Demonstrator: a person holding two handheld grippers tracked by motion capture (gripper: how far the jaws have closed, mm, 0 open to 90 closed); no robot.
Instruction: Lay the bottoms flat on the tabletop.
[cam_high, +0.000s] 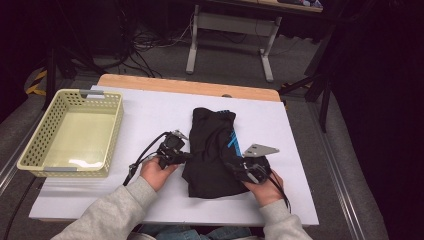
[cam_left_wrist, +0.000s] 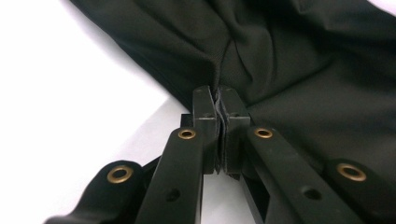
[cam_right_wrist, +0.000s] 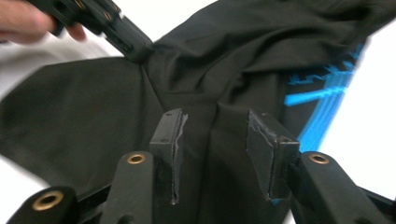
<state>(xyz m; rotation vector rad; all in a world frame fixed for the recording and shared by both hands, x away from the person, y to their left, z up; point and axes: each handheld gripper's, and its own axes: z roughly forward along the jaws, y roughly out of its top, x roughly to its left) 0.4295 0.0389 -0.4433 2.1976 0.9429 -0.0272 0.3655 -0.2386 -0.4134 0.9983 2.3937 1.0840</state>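
At the centre of the frame the black garment (with blue stripes) lies on the white counter, the left tongs pinching its edge, the right tongs spread over it.

A matt black cloth garment with glossy blue print lies creased on a smooth white sheet. Bare wood shows along the tabletop's far edge. The perforated basket is shiny pale-yellow plastic.
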